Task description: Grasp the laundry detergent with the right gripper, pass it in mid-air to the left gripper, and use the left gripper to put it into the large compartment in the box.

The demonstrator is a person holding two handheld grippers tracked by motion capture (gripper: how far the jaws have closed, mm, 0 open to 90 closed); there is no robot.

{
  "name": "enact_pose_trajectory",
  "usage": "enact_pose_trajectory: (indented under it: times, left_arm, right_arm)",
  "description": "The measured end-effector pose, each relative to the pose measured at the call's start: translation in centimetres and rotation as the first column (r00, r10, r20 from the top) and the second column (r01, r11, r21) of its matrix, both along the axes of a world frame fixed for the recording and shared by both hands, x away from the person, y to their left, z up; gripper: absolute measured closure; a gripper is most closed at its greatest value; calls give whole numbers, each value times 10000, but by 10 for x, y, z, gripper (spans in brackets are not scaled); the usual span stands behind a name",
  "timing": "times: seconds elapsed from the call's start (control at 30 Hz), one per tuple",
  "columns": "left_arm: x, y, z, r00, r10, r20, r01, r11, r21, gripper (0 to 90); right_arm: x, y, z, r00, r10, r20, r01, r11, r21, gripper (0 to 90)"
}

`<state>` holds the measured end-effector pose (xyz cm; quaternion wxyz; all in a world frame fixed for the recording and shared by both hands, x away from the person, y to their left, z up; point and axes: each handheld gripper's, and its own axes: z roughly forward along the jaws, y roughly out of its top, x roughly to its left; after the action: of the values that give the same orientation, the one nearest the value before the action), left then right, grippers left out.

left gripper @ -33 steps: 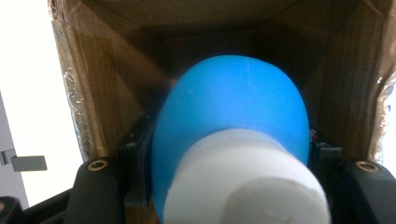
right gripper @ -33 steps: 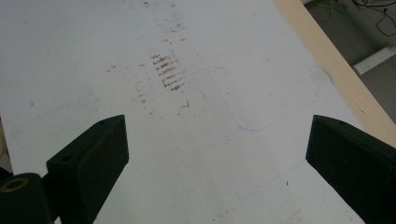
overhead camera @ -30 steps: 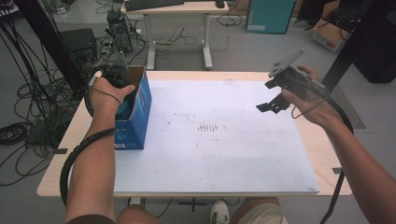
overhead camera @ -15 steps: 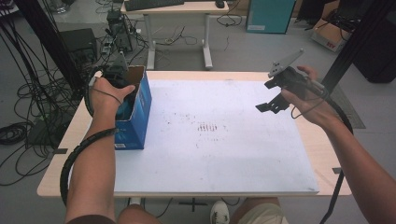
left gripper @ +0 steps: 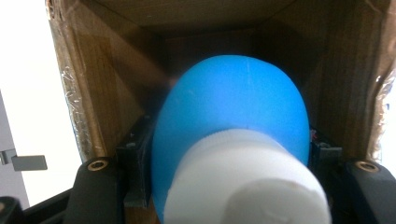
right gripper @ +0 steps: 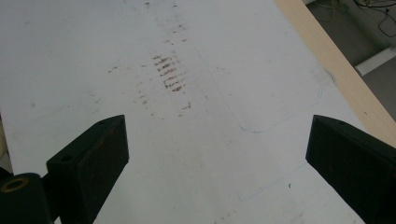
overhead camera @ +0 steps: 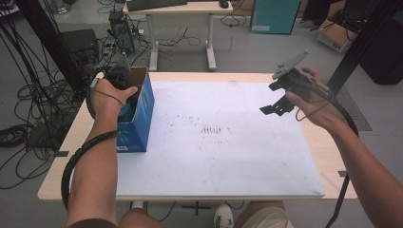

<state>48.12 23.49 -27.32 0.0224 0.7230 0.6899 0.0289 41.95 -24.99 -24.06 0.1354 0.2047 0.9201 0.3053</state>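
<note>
Blue bottle (left gripper: 233, 126), white cap (left gripper: 247, 186) toward camera, base pointing into box (overhead camera: 140, 111), clamped by left gripper (left gripper: 224, 154), right gripper (right gripper: 215, 154) open above table (overhead camera: 228, 137).

The high view looks forward and down over the whole table (overhead camera: 332, 161). The left gripper view peers close into the cardboard box (left gripper: 116, 93) (bottle (left gripper: 233, 135) nearly against its lens); the right gripper view faces down at the white mat (right gripper: 196, 140), shared with the high view.
</note>
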Motion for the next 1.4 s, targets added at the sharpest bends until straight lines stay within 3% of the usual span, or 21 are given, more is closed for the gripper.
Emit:
enact_pose_trajectory:
  times: [1.17, 1.4]
  left_arm:
    - [-1, -2, 0, 9999, -113, 80, 112, 9999, 25, 356]
    - [-2, -4, 7, 9993, -255, 266, 253, 9997, 63, 342]
  right_arm:
    - [1, 4, -3, 9999, 154, -39, -154, 9999, 33, 59]
    - [3, 5, -4, 9997, 223, -49, -223, 9997, 25, 58]
